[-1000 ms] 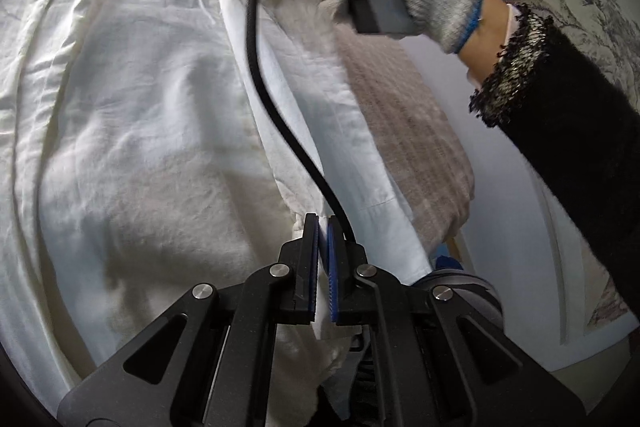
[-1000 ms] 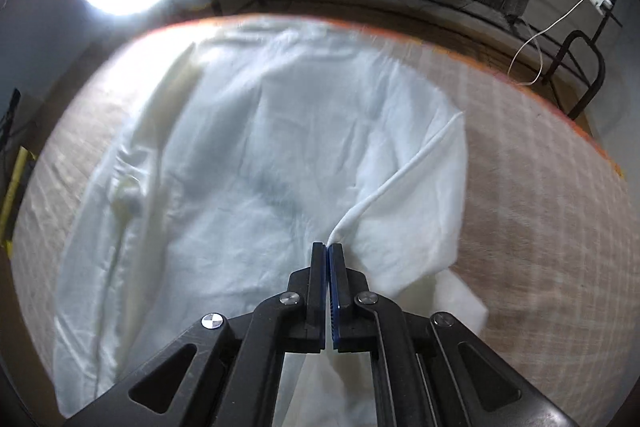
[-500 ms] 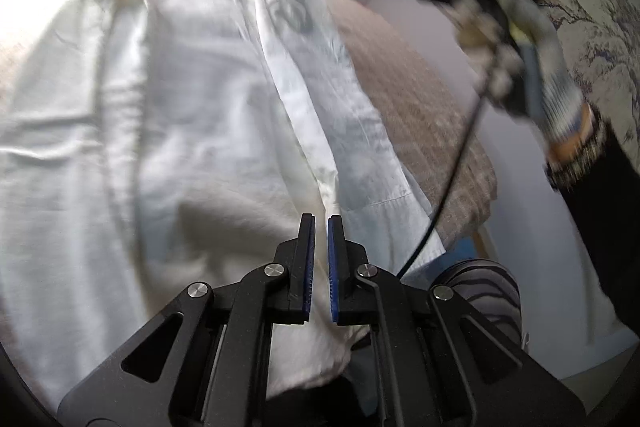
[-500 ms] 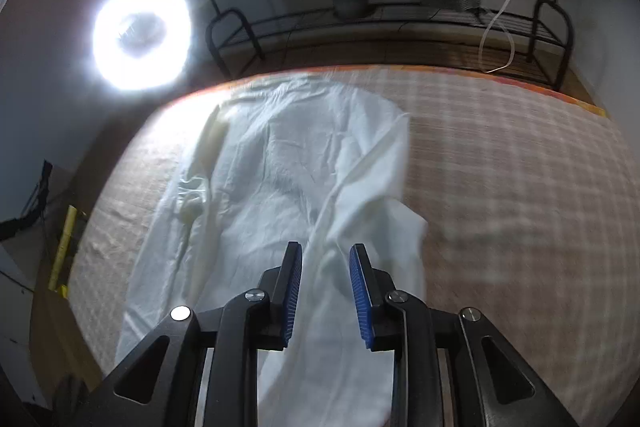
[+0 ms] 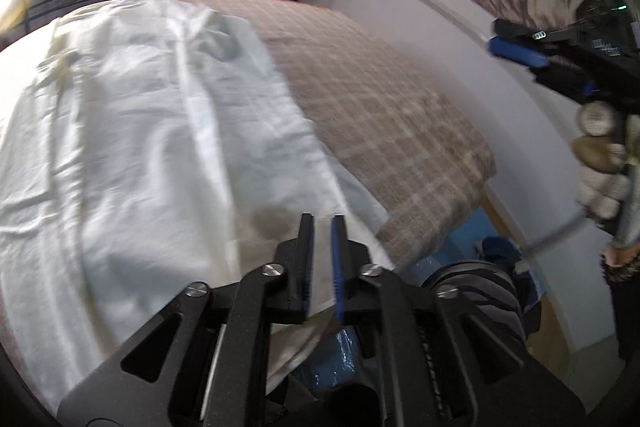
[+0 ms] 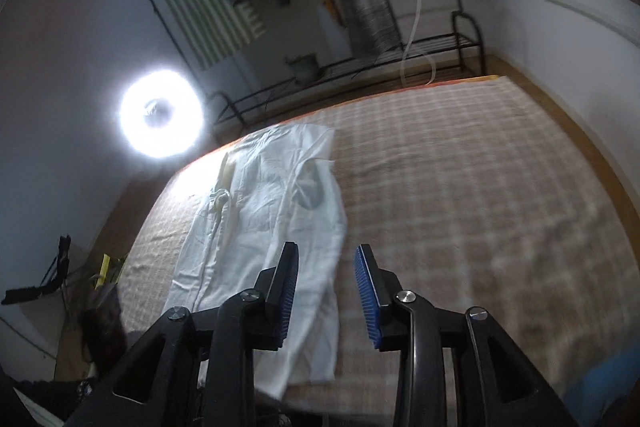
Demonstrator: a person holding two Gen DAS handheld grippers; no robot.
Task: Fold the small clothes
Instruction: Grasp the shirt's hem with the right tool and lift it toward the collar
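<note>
Opening slightly, the left gripper (image 5: 322,259) holds nothing above the white garment (image 5: 152,155); the right gripper (image 6: 326,291), jaws just parted wider, is empty too. That garment lies spread on the checked bed (image 6: 460,195), beside a ring light (image 6: 160,115)

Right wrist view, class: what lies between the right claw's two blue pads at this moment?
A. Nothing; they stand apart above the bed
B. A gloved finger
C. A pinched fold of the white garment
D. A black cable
A: the right claw stands open with a clear gap, and the white garment lies flat on the checked bedcover beyond it.
</note>
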